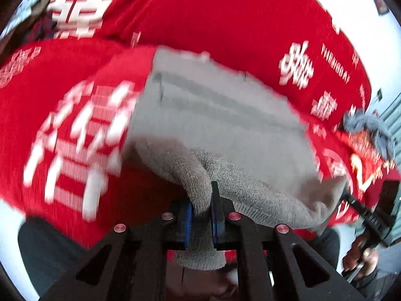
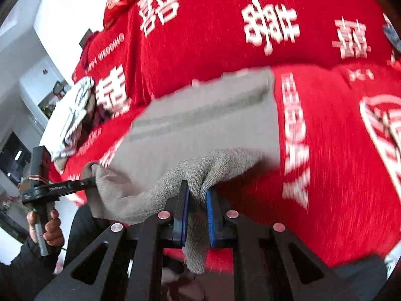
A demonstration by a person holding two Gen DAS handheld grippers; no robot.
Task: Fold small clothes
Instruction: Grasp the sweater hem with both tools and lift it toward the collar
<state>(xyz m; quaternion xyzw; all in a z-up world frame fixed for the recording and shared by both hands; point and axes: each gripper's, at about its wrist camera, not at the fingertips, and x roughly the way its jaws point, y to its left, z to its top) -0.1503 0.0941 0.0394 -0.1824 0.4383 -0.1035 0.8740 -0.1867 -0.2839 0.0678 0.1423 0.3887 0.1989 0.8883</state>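
Left gripper [image 1: 201,215] and right gripper [image 2: 196,213] each clenched on your near edge of grey knit garment [image 1: 225,115]; rest stretches away across red bedspread [image 1: 225,20]. Fold forward, away from you.

- The red cover with white lettering [image 1: 225,20] is wide open beyond the grey knit garment [image 1: 220,115], so there's plenty of flat room to pass over on the far side.
- Right of the garment in the right wrist view is bare red cover too.
- The garment is stretched between the left tool [image 1: 201,213] and right tool [image 2: 196,215], so the gap between them is blocked by cloth.
- A striped black-and-white cloth pile [image 2: 75,110] sits at the cover's left edge.
- A blue-grey cloth [image 1: 371,130] sits at the right edge, well apart from the garment.
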